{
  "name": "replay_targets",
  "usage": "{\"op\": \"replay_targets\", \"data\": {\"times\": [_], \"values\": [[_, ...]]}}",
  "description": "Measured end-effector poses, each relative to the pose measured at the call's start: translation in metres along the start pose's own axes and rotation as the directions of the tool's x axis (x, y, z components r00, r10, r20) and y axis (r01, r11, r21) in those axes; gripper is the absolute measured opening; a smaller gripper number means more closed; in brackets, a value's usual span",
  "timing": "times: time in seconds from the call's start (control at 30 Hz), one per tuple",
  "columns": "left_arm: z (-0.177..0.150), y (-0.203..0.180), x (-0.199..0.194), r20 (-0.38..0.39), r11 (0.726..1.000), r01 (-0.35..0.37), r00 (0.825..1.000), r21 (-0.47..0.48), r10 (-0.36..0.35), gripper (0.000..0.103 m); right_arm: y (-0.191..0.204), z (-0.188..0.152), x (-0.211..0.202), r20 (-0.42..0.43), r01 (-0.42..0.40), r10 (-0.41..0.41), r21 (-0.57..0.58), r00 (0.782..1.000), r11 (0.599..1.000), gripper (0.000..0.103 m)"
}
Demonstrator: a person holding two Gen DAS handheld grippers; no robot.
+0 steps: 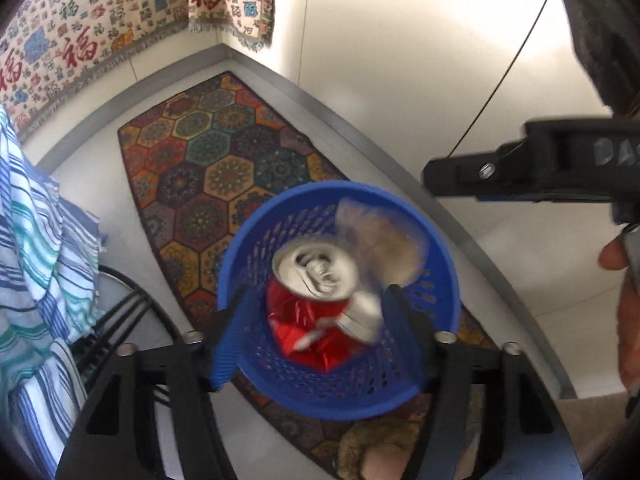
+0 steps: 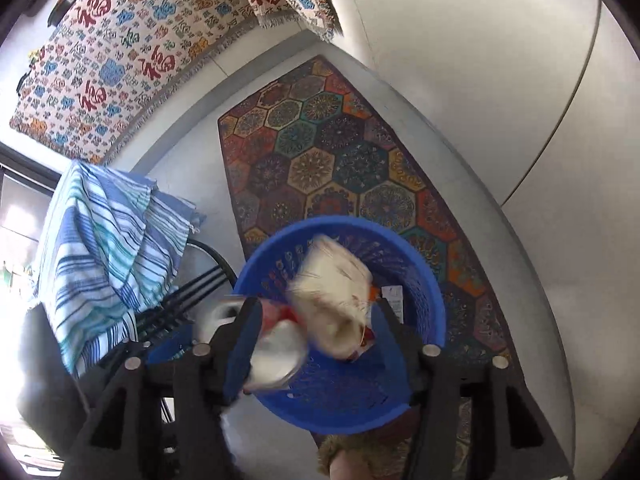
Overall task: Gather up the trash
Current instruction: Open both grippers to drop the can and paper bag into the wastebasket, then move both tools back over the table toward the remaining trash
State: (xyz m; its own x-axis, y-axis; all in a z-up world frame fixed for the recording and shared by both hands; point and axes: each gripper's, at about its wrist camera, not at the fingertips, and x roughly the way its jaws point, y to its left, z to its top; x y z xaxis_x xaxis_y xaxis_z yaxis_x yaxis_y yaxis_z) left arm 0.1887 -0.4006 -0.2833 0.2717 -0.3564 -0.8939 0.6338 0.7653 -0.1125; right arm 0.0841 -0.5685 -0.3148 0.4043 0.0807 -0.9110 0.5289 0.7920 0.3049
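Blue basket [image 1: 444, 240], crushed red can [image 1: 320, 292], pale wrapper [image 2: 340, 296] inside

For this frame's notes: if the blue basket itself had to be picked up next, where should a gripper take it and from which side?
Grip the blue basket by its thick rolled rim, coming straight down with one finger inside and one outside. It stands upright with its mouth open upward. Its perforated walls taper downward, so a side grasp would likely slip. Choose the rim section away from the crushed can and the wrapper.
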Motion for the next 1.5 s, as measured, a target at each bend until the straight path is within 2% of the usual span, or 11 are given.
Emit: {"op": "replay_targets", "data": {"times": [0.17,0.37,0.47,0.67,0.77,0.83,0.93,1.07,1.27,1.33,1.5], "values": [[-0.01,0.007,-0.028,0.014,0.999,-0.006,1.0,-0.047,0.007,0.077,0.009,0.003,-0.018,0.082,0.081,-0.077,-0.039,0.994,0.996,0.059],[-0.04,0.022,-0.114,0.123,0.996,0.01,0.992,-0.088,0.001,0.086,0.036,0.002,-0.037,0.181,0.191,-0.17,-0.108,0.969,0.976,0.067],[-0.063,0.035,-0.156,0.166,0.994,0.007,0.986,-0.111,0.012,0.088,0.055,-0.004,-0.049,0.246,0.196,-0.155,-0.149,0.957,0.969,0.067],[-0.113,0.091,-0.211,0.194,0.975,-0.11,0.97,-0.192,0.147,0.09,0.122,-0.044,-0.069,0.384,0.219,-0.089,-0.309,0.919,0.926,0.069],[-0.141,0.135,-0.229,0.184,0.947,-0.186,0.954,-0.261,0.238,0.09,0.167,-0.067,-0.072,0.403,0.231,-0.053,-0.407,0.914,0.884,0.069],[-0.159,0.17,-0.236,0.165,0.917,-0.231,0.941,-0.326,0.296,0.09,0.198,-0.082,-0.074,0.38,0.174,0.014,-0.456,0.925,0.873,0.069],[-0.181,0.221,-0.246,0.14,0.866,-0.281,0.92,-0.414,0.366,0.09,0.249,-0.106,-0.075,0.303,0.075,0.108,-0.536,0.947,0.841,0.07],[-0.202,0.277,-0.254,0.102,0.803,-0.346,0.89,-0.485,0.445,0.09,0.322,-0.136,-0.065,0.181,-0.023,0.183,-0.649,0.966,0.761,0.073],[-0.219,0.353,-0.247,0.022,0.736,-0.386,0.878,-0.556,0.478,0.09,0.409,-0.172,-0.031,0.102,-0.047,0.183,-0.741,0.978,0.67,0.075],[-0.221,0.38,-0.244,0.003,0.715,-0.379,0.883,-0.588,0.47,0.091,0.429,-0.179,-0.016,0.084,-0.05,0.172,-0.754,0.982,0.655,0.075],[-0.214,0.435,-0.244,-0.016,0.66,-0.403,0.86,-0.634,0.51,0.102,0.464,-0.199,0.015,0.073,-0.041,0.148,-0.76,0.986,0.649,0.075]]}}
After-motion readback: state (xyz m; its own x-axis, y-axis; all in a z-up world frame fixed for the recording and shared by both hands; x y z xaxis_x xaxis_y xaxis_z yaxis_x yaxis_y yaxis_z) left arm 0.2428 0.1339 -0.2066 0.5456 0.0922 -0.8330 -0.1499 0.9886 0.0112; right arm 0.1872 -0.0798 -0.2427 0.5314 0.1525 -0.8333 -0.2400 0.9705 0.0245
